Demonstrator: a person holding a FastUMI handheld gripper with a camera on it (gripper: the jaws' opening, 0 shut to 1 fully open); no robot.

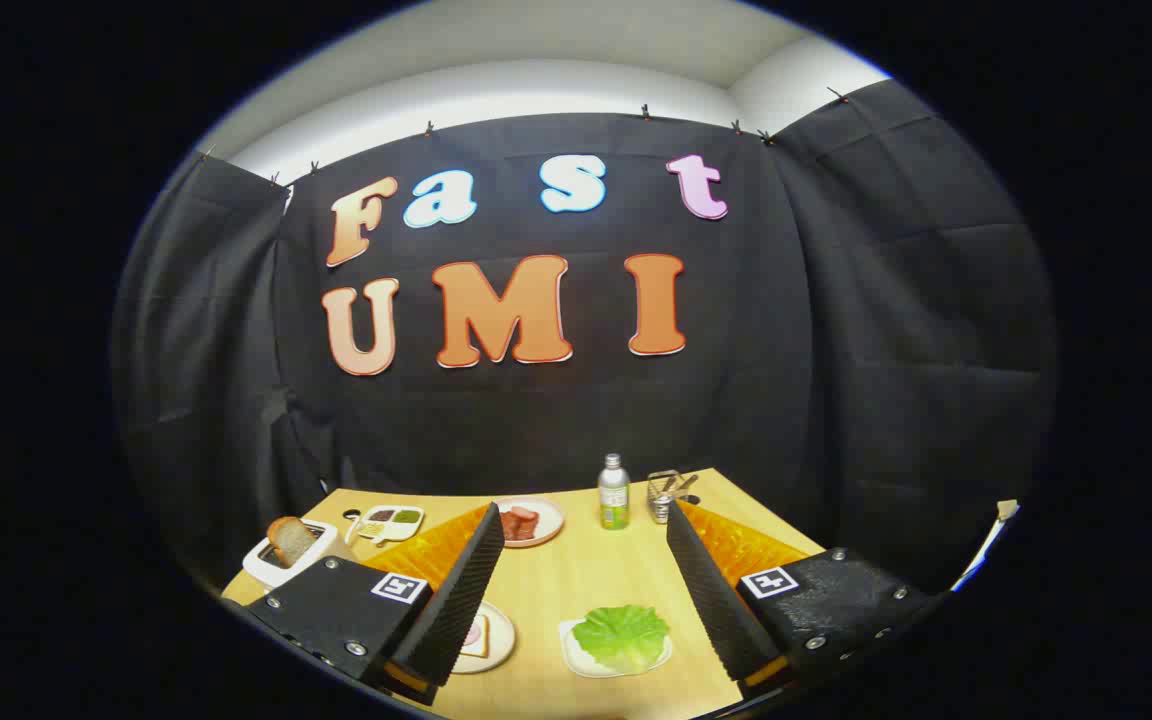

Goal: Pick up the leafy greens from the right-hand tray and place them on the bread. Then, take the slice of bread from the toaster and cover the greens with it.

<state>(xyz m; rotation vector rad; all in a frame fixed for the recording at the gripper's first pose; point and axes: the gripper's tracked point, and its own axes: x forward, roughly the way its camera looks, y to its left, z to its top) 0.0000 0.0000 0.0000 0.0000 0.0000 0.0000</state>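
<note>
Wooden table [576, 575] ahead, and my gripper [584, 590] hangs above it with fingers spread wide, holding nothing. Greens [622, 636] sit on their tray [573, 650] between the fingers, nearer the right one. Left of the greens — the bread [476, 640] on its plate [498, 640]; beyond that, the toaster [281, 562] with its slice [290, 538]. I'd drop straight down, centre over the greens, and pinch gently — a leaf tears easily.

gripper [586, 590] spread wide, leafy greens [622, 635] on tray [573, 650] between fingers
</note>
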